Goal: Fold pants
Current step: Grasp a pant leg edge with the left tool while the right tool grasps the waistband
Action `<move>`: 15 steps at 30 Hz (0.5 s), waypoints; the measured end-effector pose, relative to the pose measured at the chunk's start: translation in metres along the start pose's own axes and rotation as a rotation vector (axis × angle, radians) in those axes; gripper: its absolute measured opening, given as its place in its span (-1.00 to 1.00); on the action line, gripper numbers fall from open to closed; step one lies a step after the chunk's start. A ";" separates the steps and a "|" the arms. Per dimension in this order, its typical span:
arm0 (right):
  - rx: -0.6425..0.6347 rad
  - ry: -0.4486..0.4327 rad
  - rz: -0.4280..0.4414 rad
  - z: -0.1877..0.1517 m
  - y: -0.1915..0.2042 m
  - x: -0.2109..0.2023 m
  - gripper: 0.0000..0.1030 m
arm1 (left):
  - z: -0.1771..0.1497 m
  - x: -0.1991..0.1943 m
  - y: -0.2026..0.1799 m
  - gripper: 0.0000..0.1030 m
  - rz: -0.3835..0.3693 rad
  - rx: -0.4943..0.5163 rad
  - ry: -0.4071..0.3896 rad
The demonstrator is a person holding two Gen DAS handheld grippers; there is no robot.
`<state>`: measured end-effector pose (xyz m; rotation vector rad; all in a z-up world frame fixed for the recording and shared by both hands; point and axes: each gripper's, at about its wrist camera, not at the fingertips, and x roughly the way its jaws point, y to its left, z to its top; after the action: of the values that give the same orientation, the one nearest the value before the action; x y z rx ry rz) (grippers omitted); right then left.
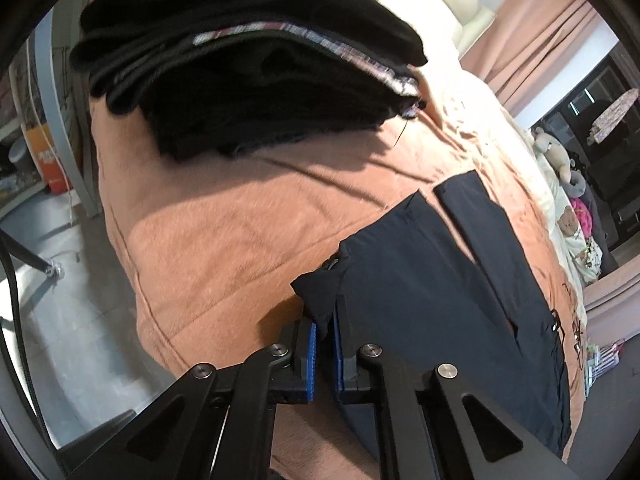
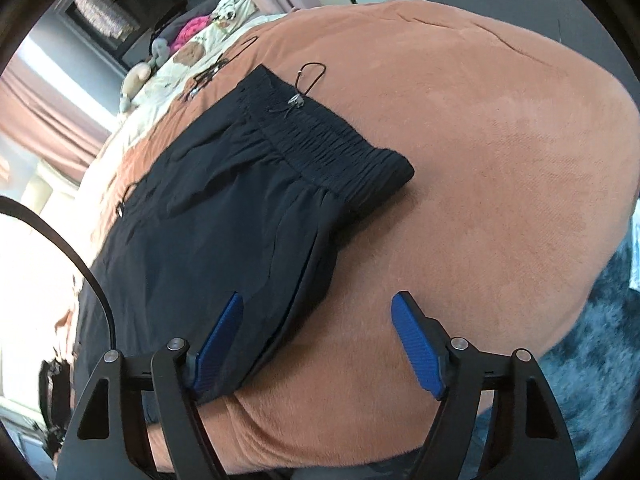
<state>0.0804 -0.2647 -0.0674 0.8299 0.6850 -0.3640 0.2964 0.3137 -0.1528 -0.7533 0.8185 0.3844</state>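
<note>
I am working over a bed covered by a peach-brown blanket (image 1: 224,216). A pair of dark navy pants (image 2: 208,216) lies flat on it, the elastic waistband (image 2: 332,148) toward the middle of the bed and the legs running toward the bed's near edge on my left.

My left gripper (image 1: 326,344) is clamped on a bunched corner of the pants' hem end, near the bed's edge; a fold of dark cloth sits pinched between its blue pads (image 1: 312,356).

My right gripper (image 2: 318,340) has its jaws apart. One blue pad rests over the pants' side seam below the waistband, the other over bare blanket; nothing is pinched between them yet.

Beyond the pants, toward the far end of the bed, sits a stack of folded dark clothes (image 1: 248,80) with a plaid item in it. Soft toys (image 1: 560,160) lie along the far side.

I judge this the start of the fold: one end is gripped, the other is not. Next the right jaws need to close on the pants' edge, taking every layer, so both hands can lift together and carry one end over the other.
</note>
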 end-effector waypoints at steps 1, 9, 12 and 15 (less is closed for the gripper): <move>0.006 -0.002 0.007 0.000 -0.001 0.001 0.46 | 0.002 -0.001 -0.002 -0.88 0.003 0.004 -0.004; 0.075 -0.011 0.063 0.014 -0.016 0.017 0.09 | 0.016 -0.006 -0.020 -0.89 0.004 0.021 -0.029; 0.101 0.000 0.096 0.017 -0.025 0.017 -0.68 | 0.020 -0.009 -0.026 -0.89 0.002 0.027 -0.037; 0.087 -0.032 0.099 0.019 -0.025 0.006 -0.88 | 0.026 -0.011 -0.034 -0.89 -0.004 0.032 -0.046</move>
<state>0.0793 -0.2952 -0.0764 0.9349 0.5992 -0.3193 0.3218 0.3090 -0.1174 -0.7137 0.7779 0.3827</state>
